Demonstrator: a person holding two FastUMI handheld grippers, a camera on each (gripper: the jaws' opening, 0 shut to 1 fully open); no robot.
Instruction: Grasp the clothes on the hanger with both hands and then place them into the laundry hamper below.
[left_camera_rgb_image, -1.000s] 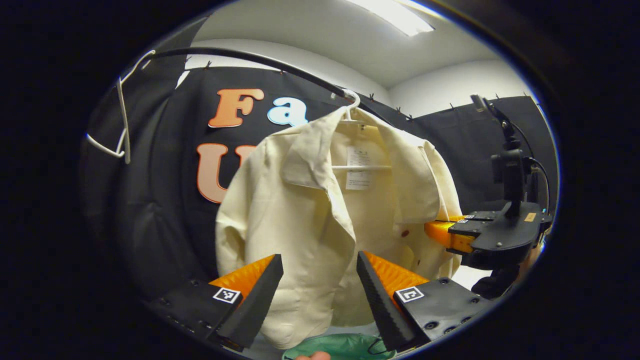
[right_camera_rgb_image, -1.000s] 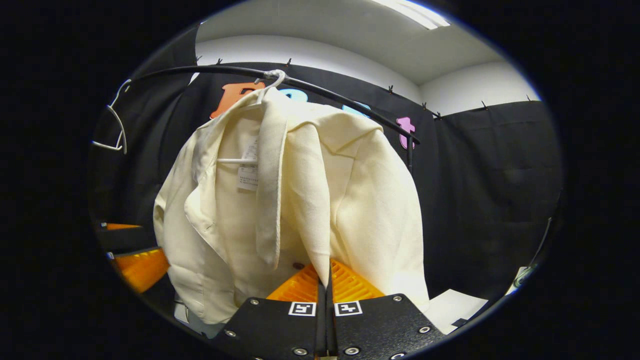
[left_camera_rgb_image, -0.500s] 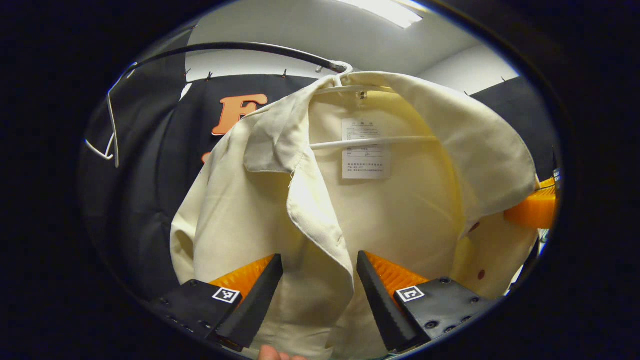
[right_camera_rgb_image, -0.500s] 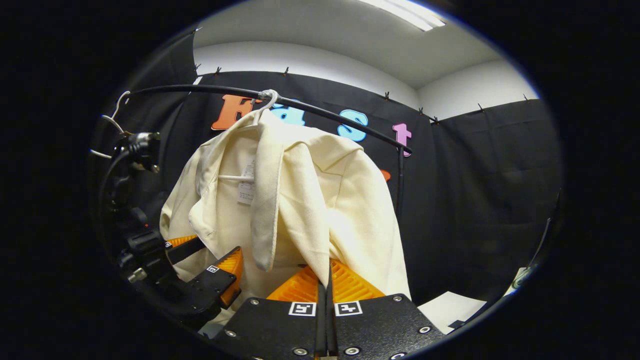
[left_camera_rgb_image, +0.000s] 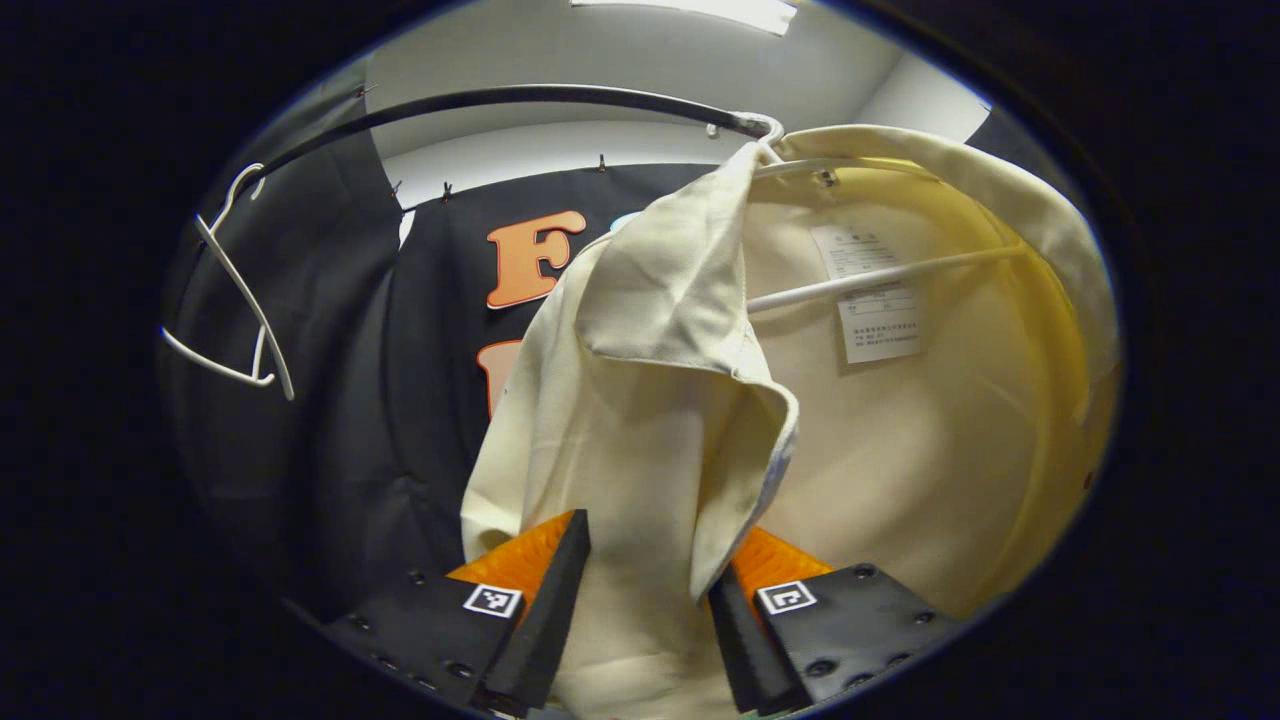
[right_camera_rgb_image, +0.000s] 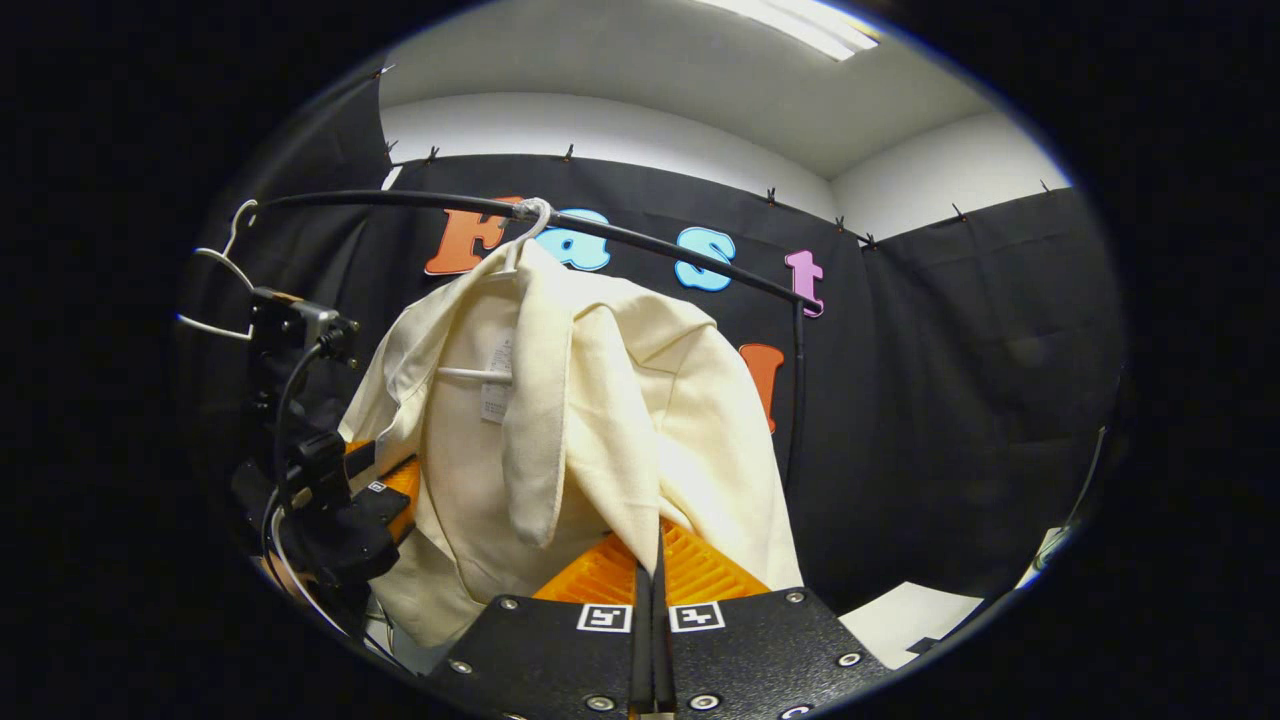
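Your right gripper (right_camera_rgb_image: 648, 570) is clenched on the front edge of the cream jacket (right_camera_rgb_image: 600, 400), both fingers pinching the cloth flat between them. Jacket hangs straight ahead of and above that claw, on a white hanger (right_camera_rgb_image: 470, 373) hooked over the black rail (right_camera_rgb_image: 650, 240).

Your left gripper (left_camera_rgb_image: 645, 590) is spread wide, jaws either side of the jacket's (left_camera_rgb_image: 650, 420) other front panel, lapel edge hanging down between them. Cannot tell if either finger touches the cloth; not pinched. Hanger bar (left_camera_rgb_image: 880, 275) sits up and to the right of this claw. An empty white hanger (left_camera_rgb_image: 235, 300) hangs on the rail (left_camera_rgb_image: 480, 100), far upper left of the claw.

In the right gripper view, your left gripper (right_camera_rgb_image: 385, 500) is low at the jacket's left side.
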